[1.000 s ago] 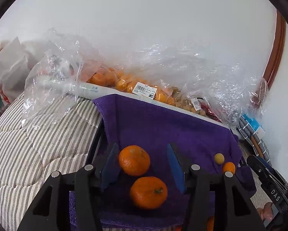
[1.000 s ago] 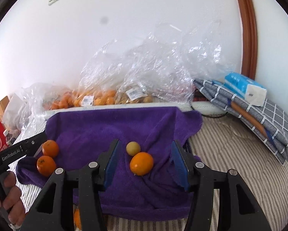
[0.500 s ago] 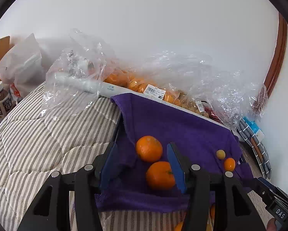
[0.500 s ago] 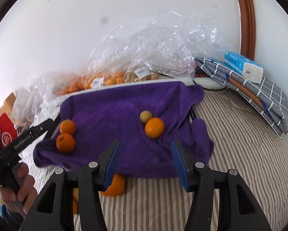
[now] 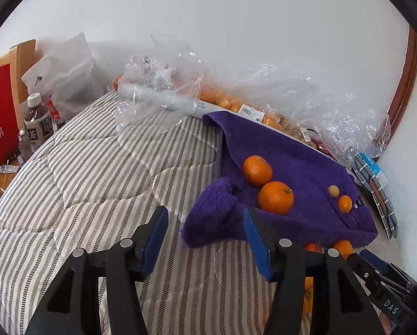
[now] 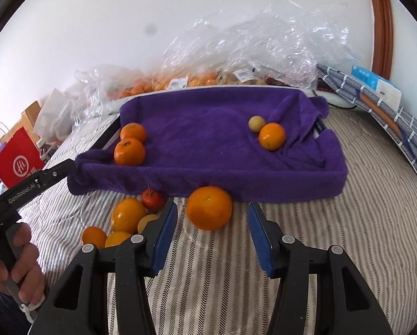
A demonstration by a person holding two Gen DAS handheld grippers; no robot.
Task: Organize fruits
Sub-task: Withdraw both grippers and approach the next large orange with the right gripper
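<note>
Both grippers (image 5: pixel 205 237) (image 6: pixel 212 236) pulled back, big orange (image 6: pixel 209 208) revealed

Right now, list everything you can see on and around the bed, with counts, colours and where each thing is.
Oranges: two, orange, towel's left end.
Small fruits: two, orange and yellowish, towel's right end.
Loose fruit: about six, orange, yellow, one red, bedspread before the towel.
Towel: one, purple, draped over a tray.
Plastic bags: several, clear, along the wall.
Red bag: one, left.
Left hand-held gripper: open.
Right hand-held gripper: open, behind the big orange.
</note>
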